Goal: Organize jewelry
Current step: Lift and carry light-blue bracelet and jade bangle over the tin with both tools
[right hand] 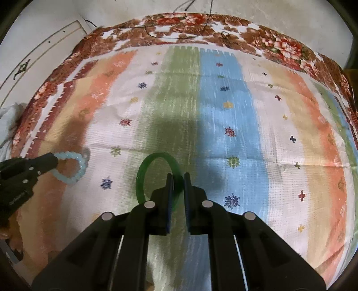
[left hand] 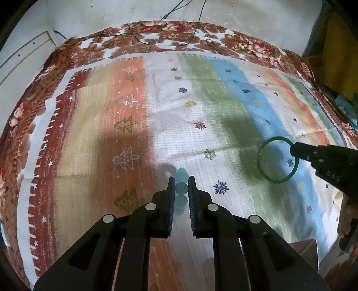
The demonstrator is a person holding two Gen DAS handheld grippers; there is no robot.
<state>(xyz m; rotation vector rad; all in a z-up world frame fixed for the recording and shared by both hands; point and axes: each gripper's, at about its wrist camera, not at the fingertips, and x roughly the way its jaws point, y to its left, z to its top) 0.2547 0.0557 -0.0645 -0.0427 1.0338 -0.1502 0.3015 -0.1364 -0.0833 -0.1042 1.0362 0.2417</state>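
Note:
My left gripper is shut on a pale blue bead bracelet, whose beads show edge-on between the pads. In the right wrist view the same bracelet hangs as a loop from the left gripper above the cloth. My right gripper is shut on a green bangle, gripping its right side. In the left wrist view the bangle is held upright at the tip of the right gripper, above the blue stripe.
A striped cloth with snowflake and tree prints covers the table, with a brown floral border at the far edge. Thin black cables lie on the white surface beyond. A grey box corner shows at lower right.

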